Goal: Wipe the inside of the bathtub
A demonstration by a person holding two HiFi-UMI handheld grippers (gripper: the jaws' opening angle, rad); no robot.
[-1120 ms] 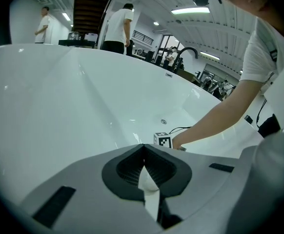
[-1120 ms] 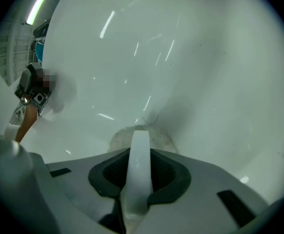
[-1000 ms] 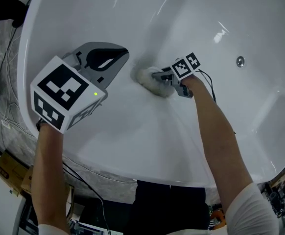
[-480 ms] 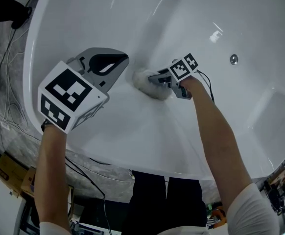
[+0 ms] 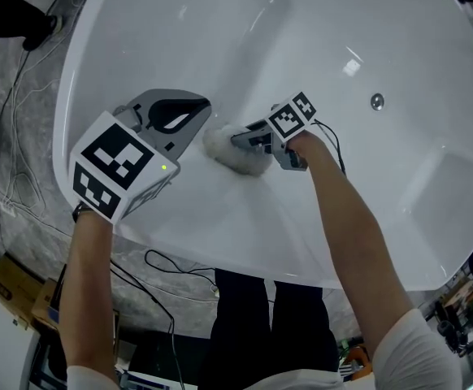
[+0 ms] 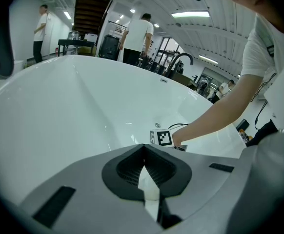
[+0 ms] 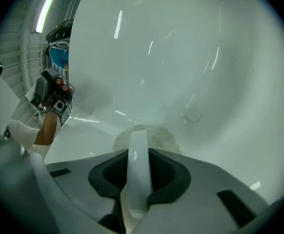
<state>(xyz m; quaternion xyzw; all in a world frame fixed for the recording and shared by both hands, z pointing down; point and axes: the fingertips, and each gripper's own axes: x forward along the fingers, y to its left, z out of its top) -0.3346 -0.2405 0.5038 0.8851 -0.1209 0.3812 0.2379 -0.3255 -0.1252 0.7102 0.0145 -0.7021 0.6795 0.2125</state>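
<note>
White plastic handle (image 7: 136, 172) sits clenched in the right gripper (image 5: 251, 141), its fluffy pad (image 5: 228, 158) pressed against the bathtub (image 5: 366, 39) inner wall. The left gripper (image 5: 189, 112) hovers nearby, jaws closed on nothing. Cables (image 5: 15, 96) cross the grey floor (image 5: 25, 177) outside.

Head view: set high over the near rim of the glossy white bathtub (image 5: 366, 31), facing steeply down into its basin.

Left gripper view: rides the grey left gripper (image 5: 196, 112) above the basin, facing across it to the far rim and the room beyond.

Right gripper view: rides the right gripper (image 5: 240, 140), very near the tub wall and facing it.

All three views share the basin. The head and right gripper views share the pale fluffy wiping pad (image 5: 224, 154). Each gripper view catches the other gripper.
</note>
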